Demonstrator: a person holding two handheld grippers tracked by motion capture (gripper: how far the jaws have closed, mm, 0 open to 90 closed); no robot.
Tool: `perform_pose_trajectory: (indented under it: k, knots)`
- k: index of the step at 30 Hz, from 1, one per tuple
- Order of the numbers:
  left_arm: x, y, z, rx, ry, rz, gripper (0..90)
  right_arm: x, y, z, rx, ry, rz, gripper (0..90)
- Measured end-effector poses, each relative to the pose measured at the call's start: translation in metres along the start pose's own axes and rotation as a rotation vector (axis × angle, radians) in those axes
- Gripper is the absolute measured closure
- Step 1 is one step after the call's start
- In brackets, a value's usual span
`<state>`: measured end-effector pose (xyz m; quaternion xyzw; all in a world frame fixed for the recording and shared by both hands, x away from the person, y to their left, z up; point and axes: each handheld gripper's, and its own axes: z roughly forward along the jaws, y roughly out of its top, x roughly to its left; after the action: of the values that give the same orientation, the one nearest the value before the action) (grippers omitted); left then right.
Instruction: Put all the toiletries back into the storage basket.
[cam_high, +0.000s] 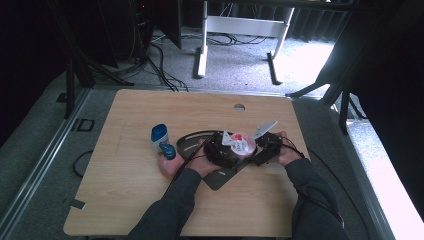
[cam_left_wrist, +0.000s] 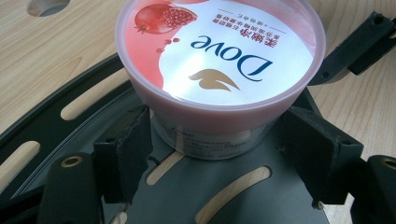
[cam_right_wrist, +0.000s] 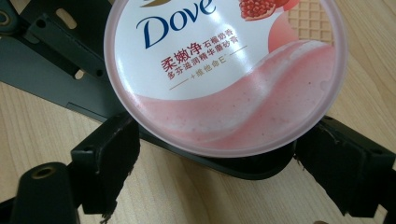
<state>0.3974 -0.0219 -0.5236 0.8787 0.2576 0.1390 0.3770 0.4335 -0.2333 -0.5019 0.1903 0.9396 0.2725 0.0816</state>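
The pink jar (cam_left_wrist: 219, 70) is sitting on a dark slotted plate (cam_left_wrist: 196, 191) on the table (cam_high: 130, 200). The left tool (cam_left_wrist: 215, 154) is clamping its base. The right tool (cam_right_wrist: 210, 172) is standing apart around the lid.

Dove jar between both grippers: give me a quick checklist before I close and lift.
1. Dove jar lid on: ok.
2. Jar upright on the dark slotted plate: ok.
3. Left gripper fingers either side of the jar body: ok.
4. Left grip closed on the jar: cannot tell.
5. Right gripper fingers touching the jar: not ok, they sit under the lid rim with gaps.
6. Blue bottle clear of the jar: ok.
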Motion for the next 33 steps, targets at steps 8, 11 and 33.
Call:
perform_pose_trajectory:
  k: [8,11,33]
  knots:
    - [-0.001,0.000,0.001,0.019,0.009,0.014,28.4,0.004,-0.003,-0.008,0.000,-0.037,-0.018,16.9]
    - [-0.001,0.000,0.000,0.022,0.012,0.022,28.4,0.004,-0.005,-0.015,-0.028,-0.040,-0.008,17.1]
    - [-0.002,-0.004,-0.011,0.002,0.044,-0.002,38.7,0.015,-0.042,-0.012,-0.080,-0.028,0.085,20.2]
